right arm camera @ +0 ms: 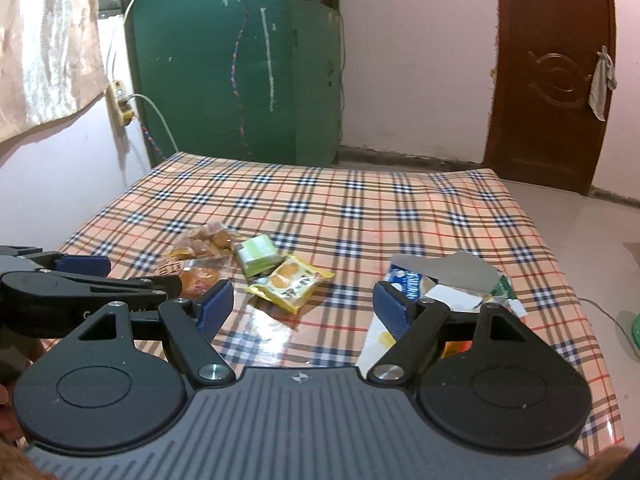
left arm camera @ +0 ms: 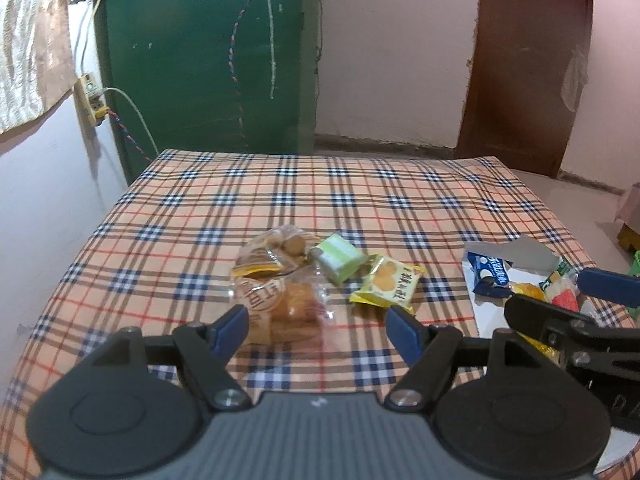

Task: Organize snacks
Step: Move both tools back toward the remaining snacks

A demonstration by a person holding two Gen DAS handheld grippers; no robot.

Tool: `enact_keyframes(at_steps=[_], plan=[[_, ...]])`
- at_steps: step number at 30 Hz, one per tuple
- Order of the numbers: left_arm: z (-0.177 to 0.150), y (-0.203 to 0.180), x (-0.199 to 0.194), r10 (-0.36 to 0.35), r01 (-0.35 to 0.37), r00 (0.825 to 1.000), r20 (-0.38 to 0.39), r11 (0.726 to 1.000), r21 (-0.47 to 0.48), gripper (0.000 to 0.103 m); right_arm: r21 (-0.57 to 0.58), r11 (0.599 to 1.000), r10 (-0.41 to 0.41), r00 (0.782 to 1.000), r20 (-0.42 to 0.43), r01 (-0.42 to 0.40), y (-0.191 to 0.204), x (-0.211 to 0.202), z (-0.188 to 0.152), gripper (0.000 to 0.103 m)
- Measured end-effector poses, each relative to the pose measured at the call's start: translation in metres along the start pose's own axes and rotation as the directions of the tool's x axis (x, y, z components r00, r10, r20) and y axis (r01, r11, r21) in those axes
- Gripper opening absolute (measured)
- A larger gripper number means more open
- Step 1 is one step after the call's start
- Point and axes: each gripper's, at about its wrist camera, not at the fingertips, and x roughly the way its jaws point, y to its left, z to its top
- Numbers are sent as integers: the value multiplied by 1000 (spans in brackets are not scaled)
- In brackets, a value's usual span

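loose snacks (left arm camera: 320, 276) beside open box (left arm camera: 516, 268)

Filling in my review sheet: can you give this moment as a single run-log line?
left gripper: open, empty | right gripper: open, empty | loose snacks: yellow packet, green packet | box: open, snacks inside

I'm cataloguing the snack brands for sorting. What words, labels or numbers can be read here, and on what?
Yellow cookie packet: dark printed characters, too blurred to read.
Clear pastry bag: round brown stamp, unreadable.
Blue-and-white box: white lettering, too blurred.
Green cabinet: chalk marks, no legible word.
Green wrapped snack: no text visible.
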Motion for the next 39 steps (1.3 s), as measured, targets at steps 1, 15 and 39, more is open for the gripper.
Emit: enact_keyframes(at_steps=[1,15,39], plan=[[-1,2,-1,0,0,1000,1,1000,-5,75,-4,1000,4,1000,-2,-4,2,1,0,97],[-18,31,3,25,-26,999,-27,999,-44,76,-34,998,43,998,-37,-44,21,20,-8,99],[-18,67,56,72,-78,996,-61,991,-105,86,-26,996,82,993,-88,-84,28,63,-17,102]])
